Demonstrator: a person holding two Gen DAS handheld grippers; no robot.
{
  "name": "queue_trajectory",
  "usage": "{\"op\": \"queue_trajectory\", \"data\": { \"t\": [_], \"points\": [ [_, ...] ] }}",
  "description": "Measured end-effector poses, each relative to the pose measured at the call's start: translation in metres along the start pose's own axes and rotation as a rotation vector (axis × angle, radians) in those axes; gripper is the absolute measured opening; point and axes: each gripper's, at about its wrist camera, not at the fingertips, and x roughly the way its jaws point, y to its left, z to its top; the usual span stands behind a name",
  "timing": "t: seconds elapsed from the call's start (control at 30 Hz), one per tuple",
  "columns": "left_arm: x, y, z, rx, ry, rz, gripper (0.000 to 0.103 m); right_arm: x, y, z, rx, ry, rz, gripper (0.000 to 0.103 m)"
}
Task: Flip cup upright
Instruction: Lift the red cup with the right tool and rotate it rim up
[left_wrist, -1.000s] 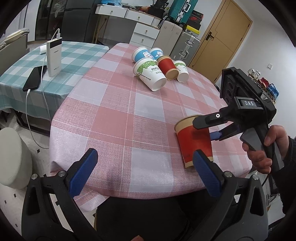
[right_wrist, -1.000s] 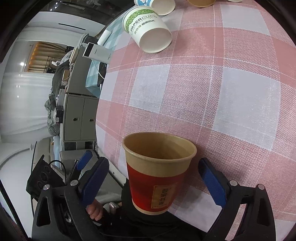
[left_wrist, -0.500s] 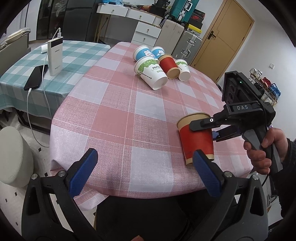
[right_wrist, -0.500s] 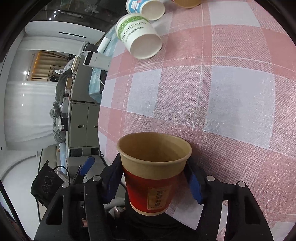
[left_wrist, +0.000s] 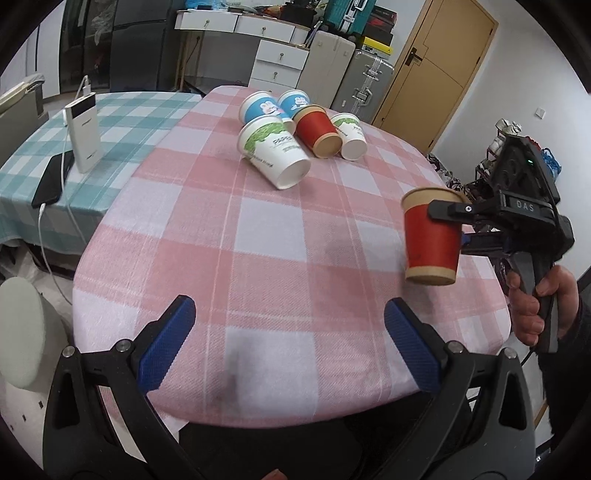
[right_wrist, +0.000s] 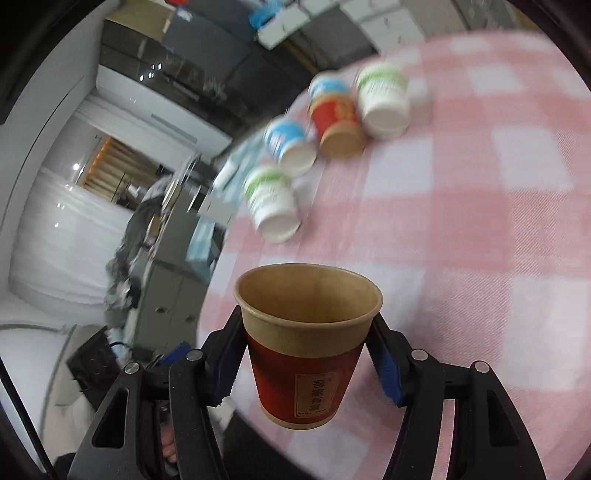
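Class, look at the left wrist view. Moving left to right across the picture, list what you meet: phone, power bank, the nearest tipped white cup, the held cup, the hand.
Black phone → white power bank → white cup with green print lying on its side → red paper cup clamped in the right gripper → person's hand on the gripper handle.

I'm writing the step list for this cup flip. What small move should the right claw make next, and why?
Probably lower it straight down. The right claw is shut on the red cup, which is already mouth up and held clear above the pink checked tablecloth, so it only needs setting down on its base before release.
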Motion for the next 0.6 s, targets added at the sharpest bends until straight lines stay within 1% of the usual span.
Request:
{"op": "queue_trajectory", "data": {
  "t": [0.07,0.13,0.23,0.33,0.47,0.5,0.57,0.6],
  "points": [
    [0.011,-0.008,0.014,-0.013,0.009,-0.001,0.102,-0.016,-0.005,0.007,-0.062,-0.100,-0.052,0.063],
    [0.023,-0.018,0.029,-0.022,0.007,-0.006,0.102,-0.027,-0.009,0.012,-0.103,-0.172,-0.097,0.063],
    [0.040,-0.037,0.046,-0.008,-0.003,-0.019,0.102,-0.037,-0.017,0.016,-0.155,-0.260,-0.152,0.063],
    [0.062,-0.056,0.061,0.012,-0.005,-0.031,0.102,-0.039,-0.024,0.021,-0.201,-0.329,-0.190,0.063],
    [0.095,-0.074,0.076,0.011,0.014,-0.046,0.102,-0.033,-0.029,0.026,-0.283,-0.391,-0.239,0.063],
    [0.101,-0.077,0.079,0.010,0.016,-0.047,0.102,-0.030,-0.028,0.028,-0.312,-0.407,-0.262,0.063],
    [0.115,-0.083,0.085,0.003,0.012,-0.064,0.102,-0.024,-0.022,0.027,-0.398,-0.450,-0.335,0.064],
    [0.120,-0.085,0.087,0.001,0.011,-0.067,0.102,-0.024,-0.022,0.025,-0.423,-0.468,-0.340,0.064]
  ]
}}
